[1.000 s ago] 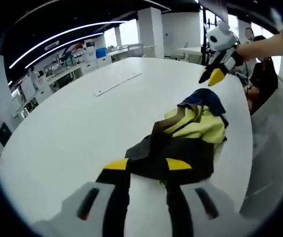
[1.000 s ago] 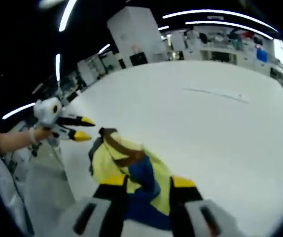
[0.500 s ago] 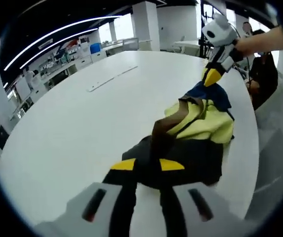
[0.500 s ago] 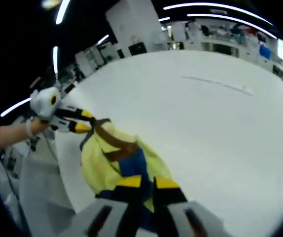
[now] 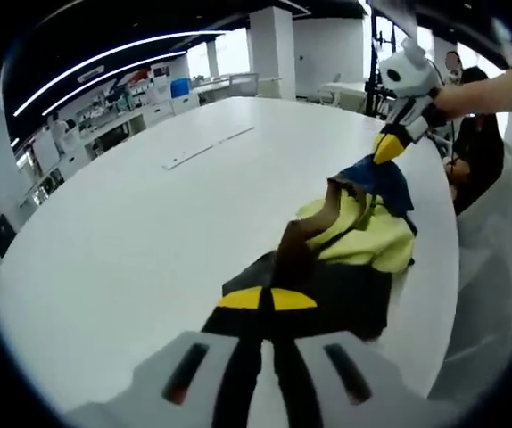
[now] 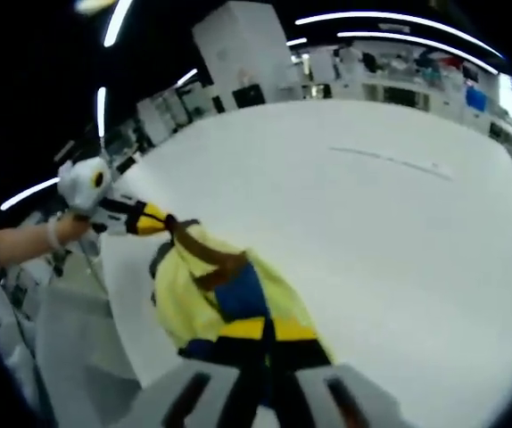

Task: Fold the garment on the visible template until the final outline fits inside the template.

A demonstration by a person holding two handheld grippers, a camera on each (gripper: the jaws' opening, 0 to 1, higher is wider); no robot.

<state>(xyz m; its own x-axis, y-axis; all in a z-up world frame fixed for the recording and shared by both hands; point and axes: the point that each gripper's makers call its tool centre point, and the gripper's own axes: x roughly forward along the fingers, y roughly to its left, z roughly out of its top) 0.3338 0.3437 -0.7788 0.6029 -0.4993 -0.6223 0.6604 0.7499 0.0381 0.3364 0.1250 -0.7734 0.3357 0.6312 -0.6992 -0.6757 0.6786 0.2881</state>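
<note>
Left gripper view shows one garment (image 5: pixel 350 245), one large white table (image 5: pixel 140 223), and two grippers. The left gripper (image 5: pixel 267 300) rises from the bottom with its yellow-tipped jaws drawn together on the near, dark end of the cloth. The right gripper (image 5: pixel 388 147) comes in at the far right, held by a person's hand (image 5: pixel 448 98), and its yellow tips are pinched on the blue far end of the garment.

The garment is a crumpled, elongated heap strung between the two grippers, lying near the right edge of the table. It has four colours: black or very dark fabric at the near end, a brown band running up the middle, pale yellow panels on the right, and a dark blue patch at the far end. It is bunched and creased, not flat. One thin pale strip (image 5: pixel 210 147) lies on the table well apart from the garment, toward the far left.

Right gripper view shows the same single garment (image 6: pixel 211 290) from the other end. The right gripper (image 6: pixel 265 332) rises from the bottom with its jaws closed together on the blue part of the cloth. The left gripper (image 6: pixel 153 219) enters from the left, held in a hand (image 6: pixel 60 236), its tips closed on the dark corner next to the brown band. Yellow fabric spreads between the two, with a brown stripe across it. The table (image 6: pixel 390 241) stretches away to the right, and the thin strip (image 6: pixel 390 161) lies far off on it.
</note>
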